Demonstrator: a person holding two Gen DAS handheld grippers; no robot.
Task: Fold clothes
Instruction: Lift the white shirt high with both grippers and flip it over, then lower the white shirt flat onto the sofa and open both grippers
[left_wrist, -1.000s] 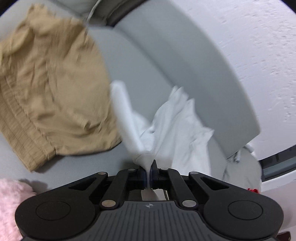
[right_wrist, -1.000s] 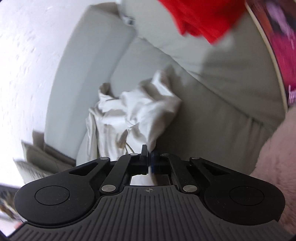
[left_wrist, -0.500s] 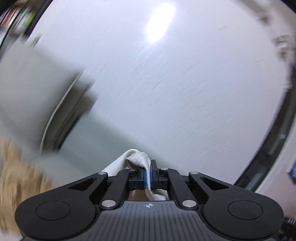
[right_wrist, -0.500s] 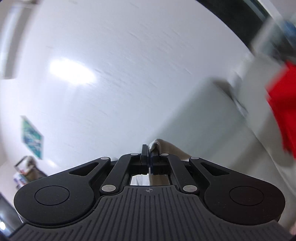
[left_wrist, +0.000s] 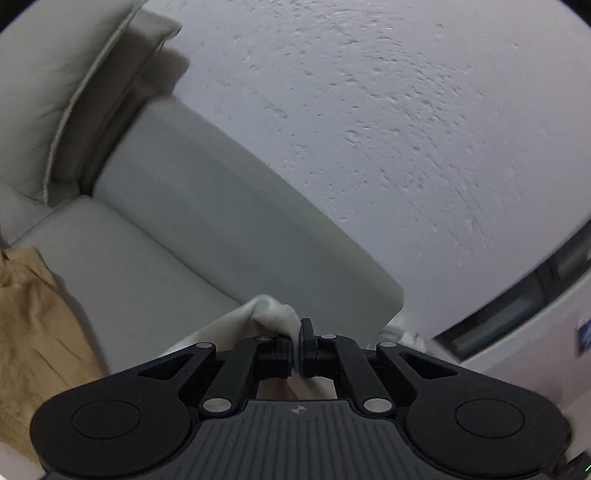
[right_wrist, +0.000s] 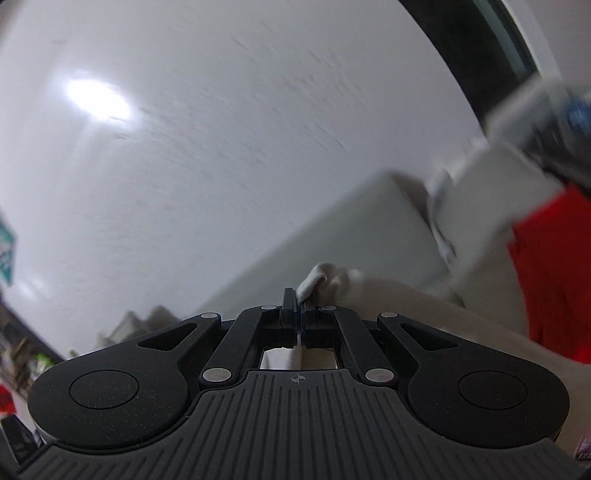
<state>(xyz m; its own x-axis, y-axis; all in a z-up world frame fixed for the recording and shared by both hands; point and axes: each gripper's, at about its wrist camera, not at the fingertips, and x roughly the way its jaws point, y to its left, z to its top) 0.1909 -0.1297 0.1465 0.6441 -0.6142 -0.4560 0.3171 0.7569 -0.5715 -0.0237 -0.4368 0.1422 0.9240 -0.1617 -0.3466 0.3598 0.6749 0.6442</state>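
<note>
Lifting a white garment (left_wrist: 266, 314) above the grey sofa (left_wrist: 177, 229), pinched at two points.
Left gripper (left_wrist: 295, 341) and right gripper (right_wrist: 297, 314) each clench only a small bunch of cloth; a thin pinch could slip free, dropping it crumpled beside the tan garment (left_wrist: 33, 325).

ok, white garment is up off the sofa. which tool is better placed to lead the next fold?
Neither clearly. The left tool and the right tool are each shut on the white garment. Slight edge left: its view shows bare sofa seat to lay onto.
</note>
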